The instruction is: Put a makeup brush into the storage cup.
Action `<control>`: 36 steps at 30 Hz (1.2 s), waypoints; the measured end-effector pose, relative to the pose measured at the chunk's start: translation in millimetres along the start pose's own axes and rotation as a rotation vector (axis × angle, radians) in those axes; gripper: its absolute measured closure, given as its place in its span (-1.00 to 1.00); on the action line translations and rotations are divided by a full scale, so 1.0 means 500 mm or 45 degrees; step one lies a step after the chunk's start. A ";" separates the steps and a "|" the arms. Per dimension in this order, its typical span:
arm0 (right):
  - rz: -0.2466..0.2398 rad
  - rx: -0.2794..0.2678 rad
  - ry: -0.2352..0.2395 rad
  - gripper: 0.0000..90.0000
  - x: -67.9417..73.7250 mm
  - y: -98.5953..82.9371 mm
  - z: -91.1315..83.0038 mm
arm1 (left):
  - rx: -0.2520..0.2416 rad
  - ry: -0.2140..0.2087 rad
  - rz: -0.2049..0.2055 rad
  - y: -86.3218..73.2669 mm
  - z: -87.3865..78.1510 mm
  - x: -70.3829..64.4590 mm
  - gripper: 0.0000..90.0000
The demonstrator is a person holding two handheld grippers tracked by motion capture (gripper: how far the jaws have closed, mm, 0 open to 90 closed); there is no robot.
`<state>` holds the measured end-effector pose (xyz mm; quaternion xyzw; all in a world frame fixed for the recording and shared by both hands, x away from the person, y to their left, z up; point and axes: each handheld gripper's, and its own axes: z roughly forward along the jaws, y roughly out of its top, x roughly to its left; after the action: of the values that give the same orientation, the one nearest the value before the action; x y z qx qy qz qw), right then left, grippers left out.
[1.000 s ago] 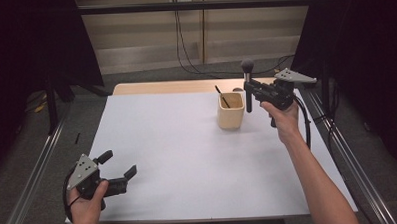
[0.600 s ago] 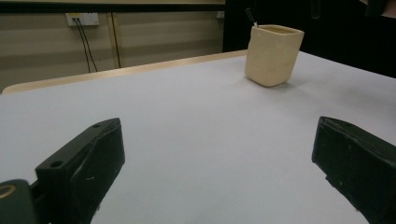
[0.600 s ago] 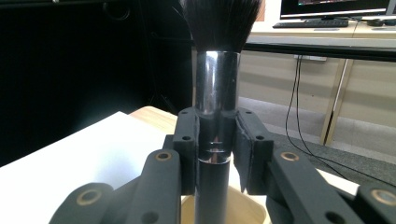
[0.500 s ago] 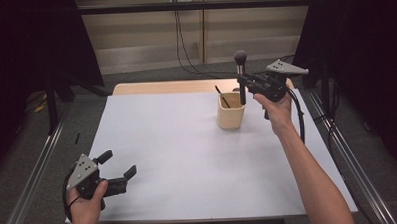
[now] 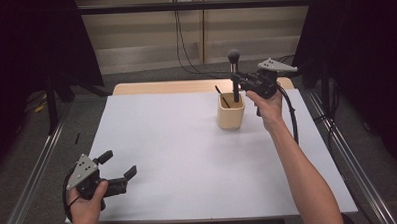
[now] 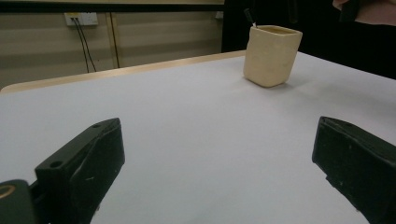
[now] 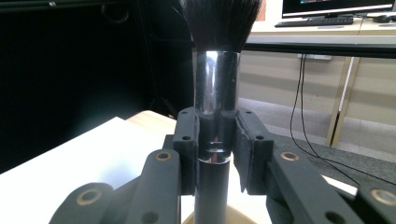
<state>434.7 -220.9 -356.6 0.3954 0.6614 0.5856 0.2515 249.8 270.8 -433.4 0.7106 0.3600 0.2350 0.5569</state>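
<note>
While upright, bristles up, the black-bristled makeup brush with a chrome ferrule (image 5: 233, 70) sits in the upper centre-right of the high view, its lower end over the cream square ceramic cup (image 5: 231, 111). Right gripper (image 5: 240, 82) clenched on its ferrule. Cup holds a thin dark stick (image 5: 221, 96). Left gripper (image 5: 119, 165), lower left on the white table (image 5: 188, 157): jaws spread, nothing between.

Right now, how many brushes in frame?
2. A large brush upright in the right gripper above the cup; a thin one leaning inside the cup. More may be hidden inside.
</note>
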 end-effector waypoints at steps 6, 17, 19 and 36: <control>0.009 0.028 -0.006 0.61 -0.005 -0.015 0.020 | -0.004 0.000 -0.003 0.000 -0.001 0.001 -0.95; -0.007 0.074 -0.001 0.61 -0.003 -0.032 0.031 | 0.004 -0.003 0.002 0.000 -0.001 0.002 -0.95; -0.019 0.079 -0.008 0.61 -0.005 -0.035 0.031 | 0.006 -0.005 0.002 -0.001 -0.001 0.003 -0.95; 0.003 0.113 -0.021 0.61 -0.013 -0.069 0.032 | 0.008 -0.007 0.005 -0.001 -0.001 0.005 -0.95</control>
<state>443.3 -217.1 -394.3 0.4119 0.6841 0.5528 0.2383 250.6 273.1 -433.8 0.7136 0.3578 0.2333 0.5553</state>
